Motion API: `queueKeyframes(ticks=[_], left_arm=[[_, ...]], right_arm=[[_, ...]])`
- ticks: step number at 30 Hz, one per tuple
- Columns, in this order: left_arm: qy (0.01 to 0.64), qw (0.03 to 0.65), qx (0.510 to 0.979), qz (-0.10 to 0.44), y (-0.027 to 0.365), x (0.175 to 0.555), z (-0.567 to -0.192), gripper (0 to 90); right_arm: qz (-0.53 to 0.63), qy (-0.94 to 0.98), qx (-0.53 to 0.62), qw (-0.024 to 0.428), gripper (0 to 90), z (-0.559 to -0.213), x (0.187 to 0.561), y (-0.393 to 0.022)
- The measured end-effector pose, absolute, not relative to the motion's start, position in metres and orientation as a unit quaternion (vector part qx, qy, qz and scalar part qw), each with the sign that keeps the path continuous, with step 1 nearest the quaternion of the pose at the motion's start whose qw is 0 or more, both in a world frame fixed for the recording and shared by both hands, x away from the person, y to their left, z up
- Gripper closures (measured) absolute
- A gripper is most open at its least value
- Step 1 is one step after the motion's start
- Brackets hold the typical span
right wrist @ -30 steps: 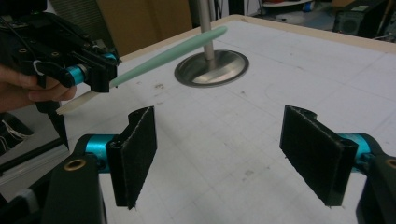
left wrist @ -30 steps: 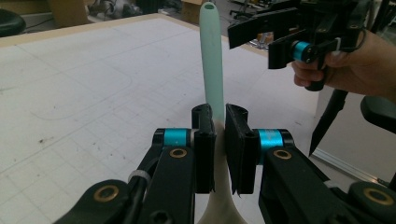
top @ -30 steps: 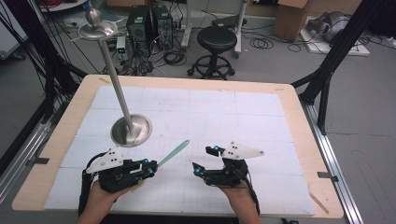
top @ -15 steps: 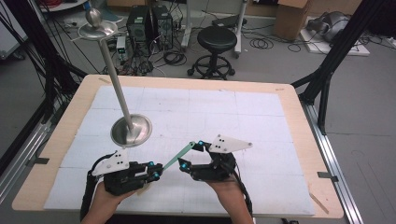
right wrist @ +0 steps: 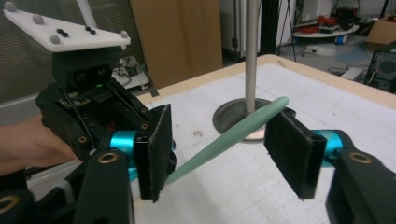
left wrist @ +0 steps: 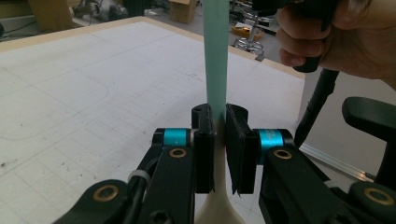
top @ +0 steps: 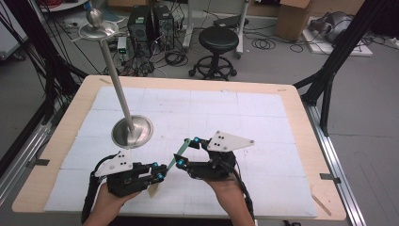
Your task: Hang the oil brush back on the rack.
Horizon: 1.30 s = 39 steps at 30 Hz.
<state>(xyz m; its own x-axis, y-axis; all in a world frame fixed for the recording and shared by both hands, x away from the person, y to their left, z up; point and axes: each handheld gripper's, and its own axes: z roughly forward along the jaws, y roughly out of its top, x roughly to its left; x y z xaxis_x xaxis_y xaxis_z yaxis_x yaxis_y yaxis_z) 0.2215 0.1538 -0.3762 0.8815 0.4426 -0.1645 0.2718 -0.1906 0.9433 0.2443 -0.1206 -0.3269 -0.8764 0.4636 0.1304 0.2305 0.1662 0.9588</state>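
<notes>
My left gripper is shut on a long utensil at the neck where its mint-green handle meets a cream head. The handle slants up and to the right over the white mat. My right gripper straddles the handle's far end. Its jaws have just been closing with the handle between them, and both pads still stand clear of it with a gap on each side. The left gripper's body shows behind the right gripper's pads.
A steel stand rises at the left, with a round base, a thin pole and a small dish with a ball on top. The wooden table's rim frames the mat. A stool and cables lie beyond.
The right gripper has moved left and up to the green handle, and its jaws now straddle it and stand narrower. The left gripper has kept still with the utensil.
</notes>
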Motion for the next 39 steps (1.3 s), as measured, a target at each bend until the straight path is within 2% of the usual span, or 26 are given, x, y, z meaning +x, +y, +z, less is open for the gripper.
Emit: queueKeyframes(ticks=[1, 4, 12, 13, 14, 16, 18, 19, 22, 23, 25, 26, 29, 31, 39], left_arm=[[0.232, 0.593, 0.768, 0.072, 0.153, 0.221, -0.376, 81.4], [0.230, 0.593, 0.768, 0.073, 0.152, 0.221, -0.376, 81.3], [0.220, 0.596, 0.769, 0.072, 0.148, 0.219, -0.377, 81.4], [0.220, 0.596, 0.769, 0.072, 0.148, 0.219, -0.377, 81.4], [0.218, 0.597, 0.769, 0.071, 0.147, 0.218, -0.377, 81.7], [0.216, 0.597, 0.769, 0.072, 0.147, 0.217, -0.377, 82.3], [0.214, 0.599, 0.768, 0.072, 0.147, 0.217, -0.377, 89.3], [0.217, 0.609, 0.759, 0.069, 0.148, 0.217, -0.376, 89.3], [0.221, 0.611, 0.757, 0.070, 0.150, 0.219, -0.376, 89.1], [0.221, 0.612, 0.756, 0.069, 0.151, 0.219, -0.376, 88.6], [0.219, 0.616, 0.754, 0.067, 0.154, 0.219, -0.375, 84.9], [0.219, 0.616, 0.754, 0.066, 0.155, 0.220, -0.374, 80.4], [0.220, 0.623, 0.748, 0.068, 0.160, 0.222, -0.374, 59.3], [0.218, 0.628, 0.744, 0.063, 0.162, 0.224, -0.373, 53.3], [0.174, 0.640, 0.749, 0.017, 0.153, 0.223, -0.374, 51.6]], right_arm=[[0.609, 0.755, 0.224, 0.093, 48.3, -0.323, 0.243, -0.119], [0.614, 0.754, 0.219, 0.089, 50.2, -0.321, 0.242, -0.118], [0.626, 0.747, 0.210, 0.072, 68.1, -0.318, 0.242, -0.119], [0.626, 0.747, 0.210, 0.072, 68.1, -0.318, 0.242, -0.119], [0.629, 0.746, 0.211, 0.065, 73.3, -0.318, 0.242, -0.120], [0.629, 0.746, 0.210, 0.064, 75.3, -0.317, 0.242, -0.121], [0.631, 0.746, 0.206, 0.060, 77.6, -0.317, 0.242, -0.121], [0.631, 0.748, 0.197, 0.057, 82.3, -0.317, 0.241, -0.121], [0.627, 0.750, 0.200, 0.068, 83.5, -0.317, 0.239, -0.121], [0.633, 0.745, 0.203, 0.058, 83.6, -0.317, 0.240, -0.122], [0.642, 0.737, 0.205, 0.055, 83.6, -0.316, 0.241, -0.125], [0.644, 0.735, 0.206, 0.053, 83.6, -0.315, 0.241, -0.127], [0.653, 0.729, 0.202, 0.043, 83.6, -0.312, 0.242, -0.131], [0.656, 0.728, 0.196, 0.033, 83.6, -0.310, 0.243, -0.133], [0.682, 0.716, 0.148, -0.015, 83.6, -0.300, 0.248, -0.130]])
